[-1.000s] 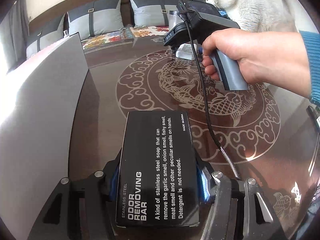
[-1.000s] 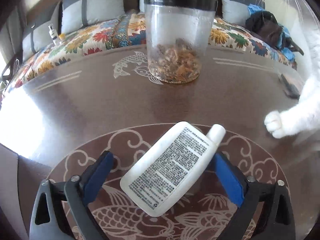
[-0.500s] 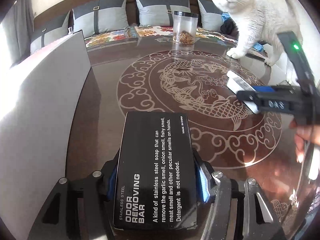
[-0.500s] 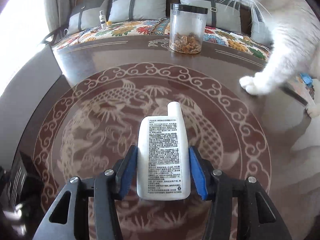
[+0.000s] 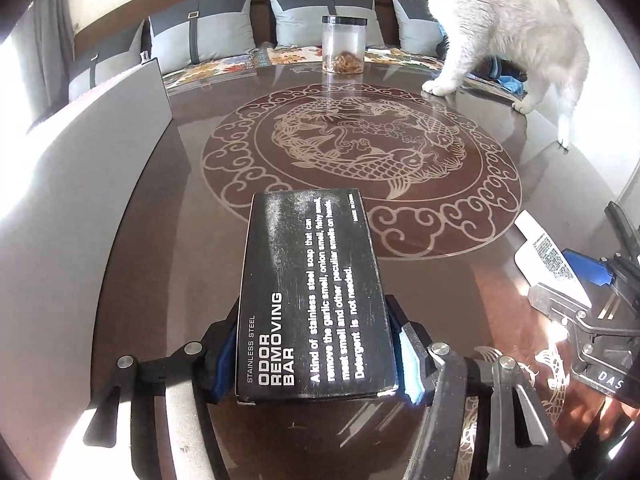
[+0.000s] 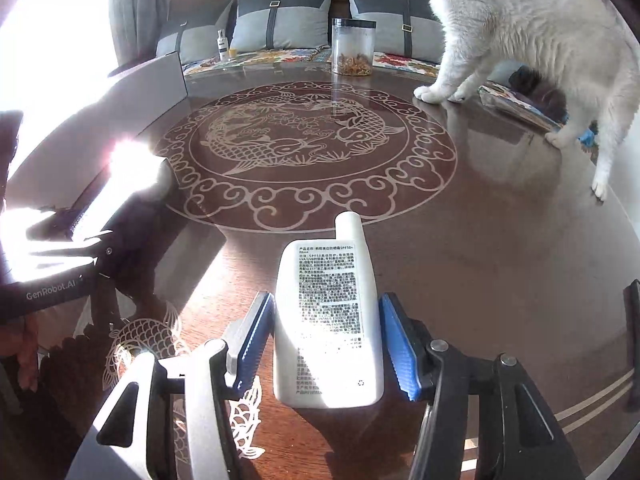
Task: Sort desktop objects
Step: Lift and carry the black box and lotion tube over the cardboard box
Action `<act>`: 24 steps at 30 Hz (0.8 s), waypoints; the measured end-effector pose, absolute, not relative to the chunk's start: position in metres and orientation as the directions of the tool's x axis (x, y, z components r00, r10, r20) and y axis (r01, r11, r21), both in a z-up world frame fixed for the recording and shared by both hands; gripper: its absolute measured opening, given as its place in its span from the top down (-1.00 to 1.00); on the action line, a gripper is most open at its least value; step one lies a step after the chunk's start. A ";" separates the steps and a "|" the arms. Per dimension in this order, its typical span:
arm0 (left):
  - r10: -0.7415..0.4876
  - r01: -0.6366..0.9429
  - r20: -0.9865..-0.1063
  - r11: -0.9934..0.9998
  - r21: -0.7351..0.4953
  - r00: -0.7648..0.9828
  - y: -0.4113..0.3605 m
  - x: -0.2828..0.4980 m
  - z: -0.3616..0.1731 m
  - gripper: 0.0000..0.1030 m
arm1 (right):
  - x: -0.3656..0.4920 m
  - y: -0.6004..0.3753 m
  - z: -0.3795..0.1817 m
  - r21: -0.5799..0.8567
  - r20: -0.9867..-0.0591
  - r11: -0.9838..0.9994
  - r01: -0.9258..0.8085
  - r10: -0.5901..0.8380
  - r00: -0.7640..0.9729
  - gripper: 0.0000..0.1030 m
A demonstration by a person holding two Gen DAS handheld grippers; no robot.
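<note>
Both grippers have drawn back toward the table (image 5: 168,208) near edge; the cat (image 6: 532,40) has turned away. Only the right view shows a small bottle (image 6: 221,45); the jar (image 5: 344,46) holds brown bits; left gripper (image 5: 316,354) clamps the black box (image 5: 312,296); right gripper (image 6: 326,344) clamps the white bottle (image 6: 328,320).

Dark glossy round table with pale fish medallion (image 5: 360,148) bare across its middle, tall grey board (image 5: 100,152) walling the left edge, clear lidded plastic jar (image 6: 353,47) at far rim, white cat (image 6: 532,40) standing on right side
</note>
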State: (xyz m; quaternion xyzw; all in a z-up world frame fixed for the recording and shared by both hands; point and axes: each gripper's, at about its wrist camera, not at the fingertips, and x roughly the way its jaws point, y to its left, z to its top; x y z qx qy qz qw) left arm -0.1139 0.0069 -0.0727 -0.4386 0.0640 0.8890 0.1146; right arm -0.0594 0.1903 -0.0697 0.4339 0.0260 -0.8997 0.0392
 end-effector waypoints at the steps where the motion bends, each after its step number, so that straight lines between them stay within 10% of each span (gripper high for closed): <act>1: 0.138 -0.246 -0.792 -0.969 0.016 -0.595 0.005 -0.114 -0.074 -0.35 | -0.061 0.190 -0.070 -0.020 -0.781 -0.995 0.093 -0.042 -0.624 -0.31; 6: 0.127 -0.234 -0.814 -0.972 0.011 -0.566 0.003 -0.120 -0.077 -0.92 | -0.059 0.195 -0.073 -0.015 -0.774 -0.997 0.079 -0.039 -0.631 -0.59; 20: 0.127 -0.225 -0.825 -0.974 0.000 -0.551 0.001 -0.124 -0.079 -1.00 | -0.062 0.195 -0.076 -0.010 -0.789 -0.996 0.087 -0.046 -0.613 -0.95; 24: 0.147 -0.277 -0.852 -0.961 -0.002 -0.503 0.003 -0.124 -0.077 -1.00 | -0.067 0.195 -0.074 -0.011 -0.816 -0.994 0.112 -0.056 -0.575 -0.79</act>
